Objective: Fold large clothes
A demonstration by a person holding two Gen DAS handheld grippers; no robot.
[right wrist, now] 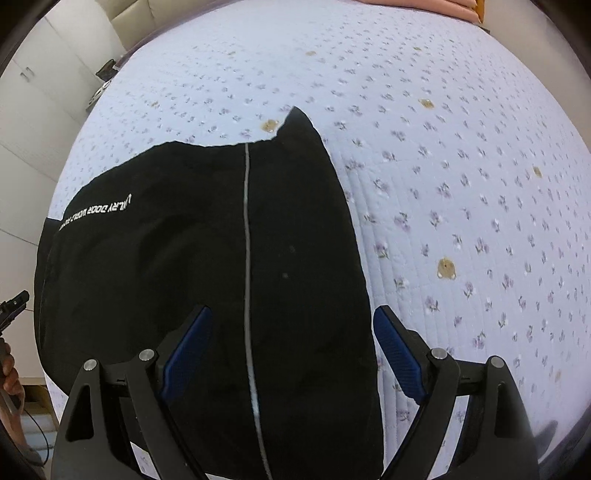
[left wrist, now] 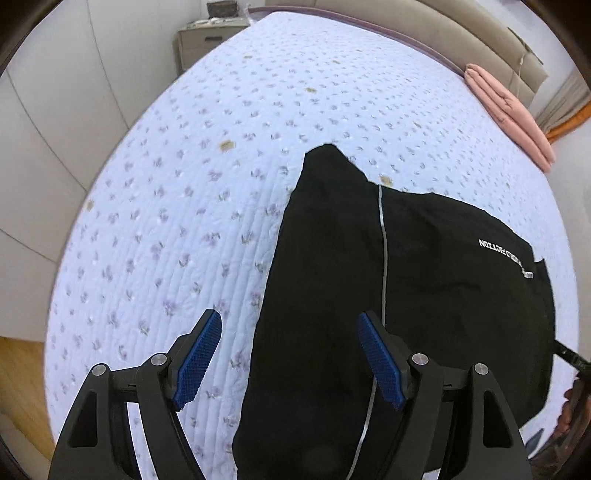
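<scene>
A black garment (left wrist: 369, 280) with a thin silver stripe and white lettering lies partly folded on the bed; it also shows in the right wrist view (right wrist: 207, 258). My left gripper (left wrist: 288, 325) is open and empty above the garment's left edge, one blue pad over the bedspread, the other over the cloth. My right gripper (right wrist: 291, 321) is open and empty above the garment's right edge, with the stripe between its fingers.
The bed has a light blue quilted floral bedspread (left wrist: 221, 147) (right wrist: 461, 184). A folded pink cloth (left wrist: 506, 107) lies near the beige headboard (left wrist: 461, 33). A nightstand (left wrist: 207, 37) stands at the far corner. White wardrobes line the left wall.
</scene>
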